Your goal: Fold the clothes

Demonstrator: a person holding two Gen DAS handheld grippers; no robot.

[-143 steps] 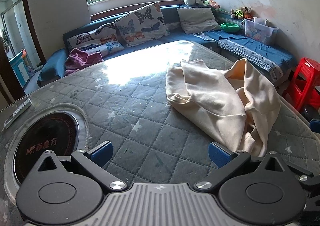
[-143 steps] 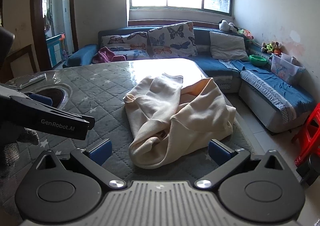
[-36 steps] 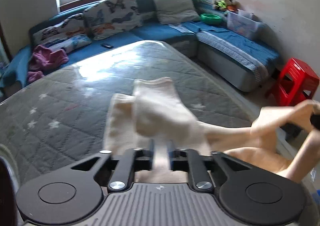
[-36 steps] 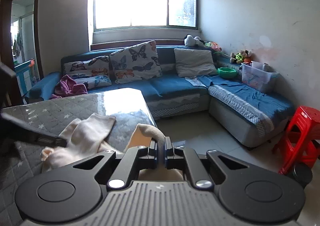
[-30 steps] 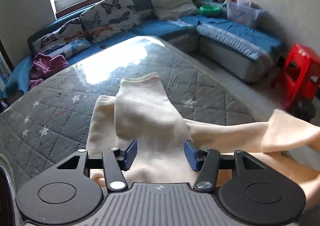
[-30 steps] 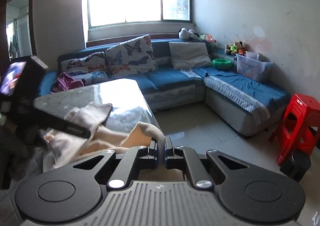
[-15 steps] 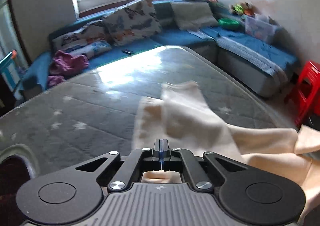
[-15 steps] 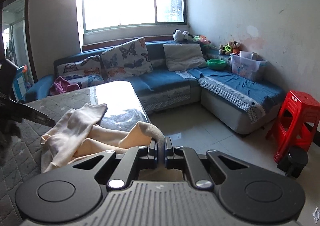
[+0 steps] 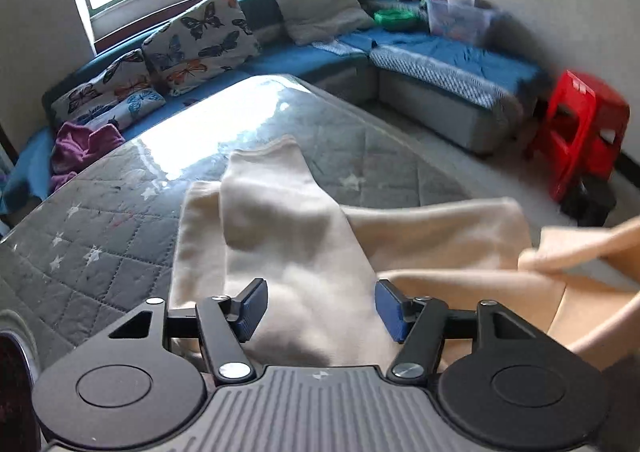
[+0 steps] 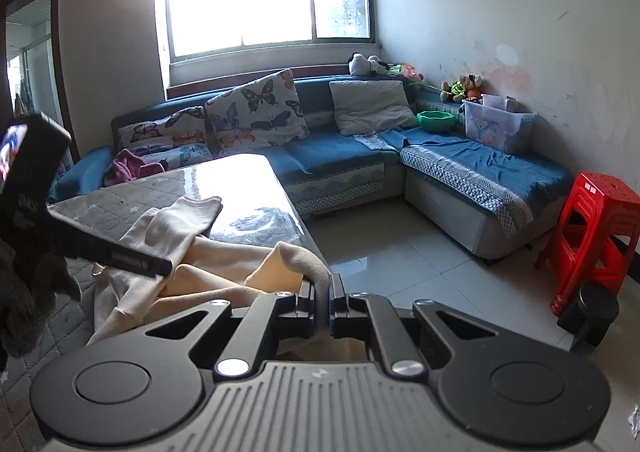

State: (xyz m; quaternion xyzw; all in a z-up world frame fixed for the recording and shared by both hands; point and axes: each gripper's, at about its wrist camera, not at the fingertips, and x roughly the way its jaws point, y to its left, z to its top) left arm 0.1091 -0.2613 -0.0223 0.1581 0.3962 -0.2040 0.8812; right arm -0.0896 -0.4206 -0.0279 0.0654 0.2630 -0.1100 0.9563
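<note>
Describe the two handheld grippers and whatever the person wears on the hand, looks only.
Both the left gripper and right gripper are matte black, with a ribbed grey centre plate, two round discs, silver pivot screws and angled linkage arms. The left's fingers carry blue pads. Seen side-on, one finger bears pale lettering, unreadable. The hand wears a dark fuzzy glove.

My left gripper [image 9: 318, 310] is matte black: two round housings with disc insets at the lower corners, silver screws on the angled link arms, blue pads [image 9: 251, 308] on the fingers, a ribbed grey panel between. My right gripper [image 10: 323, 296] has the same build. At the right view's left edge, a dark fuzzy glove [image 10: 24, 292] covers my hand.
</note>
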